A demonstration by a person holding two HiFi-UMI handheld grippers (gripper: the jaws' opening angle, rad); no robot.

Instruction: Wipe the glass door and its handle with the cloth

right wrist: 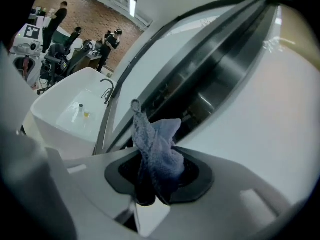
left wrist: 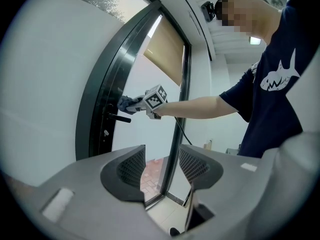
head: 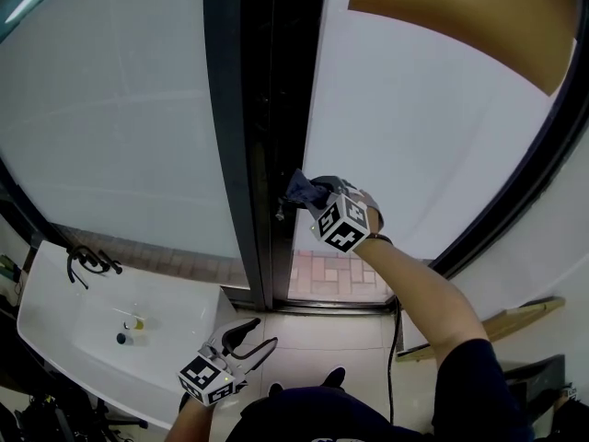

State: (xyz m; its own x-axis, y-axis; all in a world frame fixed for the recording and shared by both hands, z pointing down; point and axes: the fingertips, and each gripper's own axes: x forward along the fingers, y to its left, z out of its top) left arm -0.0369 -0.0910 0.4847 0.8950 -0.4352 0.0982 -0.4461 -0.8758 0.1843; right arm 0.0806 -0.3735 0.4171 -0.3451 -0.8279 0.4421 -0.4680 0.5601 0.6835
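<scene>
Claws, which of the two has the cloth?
The right claw, raised by the door handle, grips the blue cloth; the left claw hangs low, open and empty.

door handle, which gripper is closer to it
Right. The right gripper, clamping the cloth, is right by the door handle; the left gripper hangs low, well away.

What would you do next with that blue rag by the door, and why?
Probably lower the cloth onto the door handle and rub along it: the right gripper pinches the cloth beside the dark frame, just above the handle, while the left gripper hangs open and empty.
</scene>
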